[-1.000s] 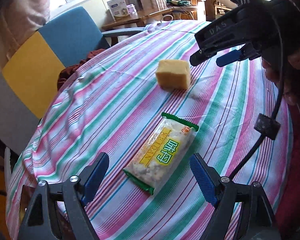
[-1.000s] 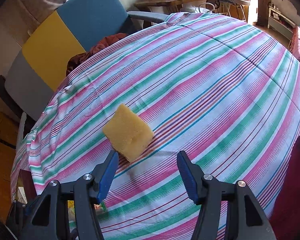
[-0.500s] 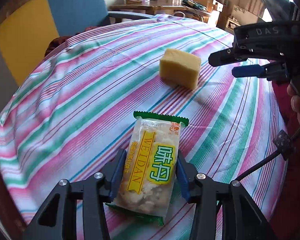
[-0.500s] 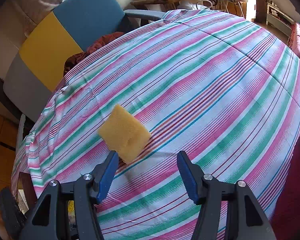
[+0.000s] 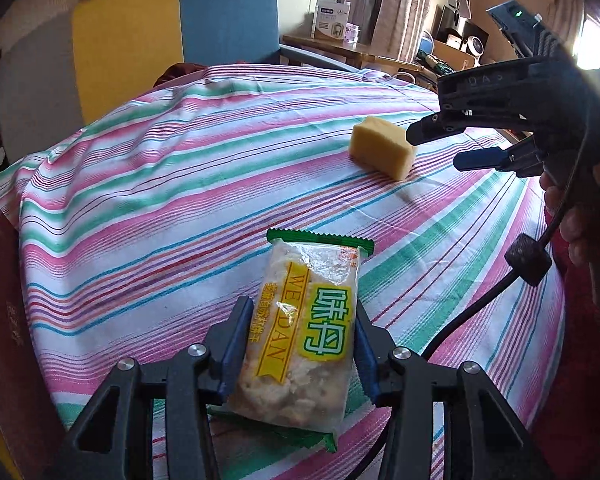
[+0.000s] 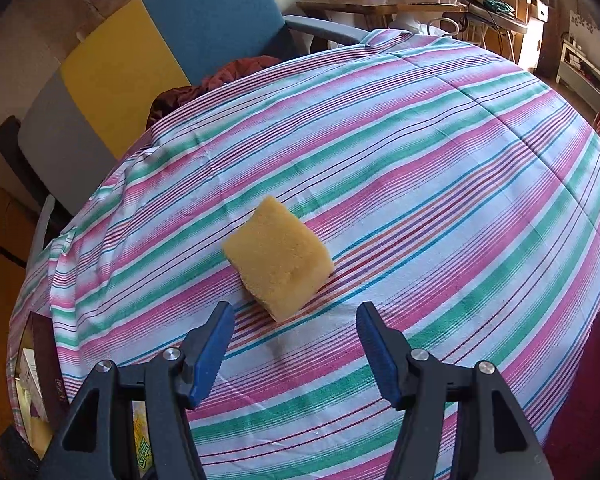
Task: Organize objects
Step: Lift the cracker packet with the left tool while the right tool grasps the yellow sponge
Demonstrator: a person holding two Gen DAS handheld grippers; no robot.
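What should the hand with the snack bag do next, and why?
Probably lift it a little. The left gripper has its blue pads pressed on both sides of the snack packet, so it looks held, but the packet's far end seems to lie on the striped tablecloth. The right gripper is open, just short of the yellow sponge.

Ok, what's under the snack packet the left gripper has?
Under the snack packet, held by the left gripper, only the striped tablecloth shows around its edges. Directly beneath it is covered, so I can't tell whether it's lifted or resting.
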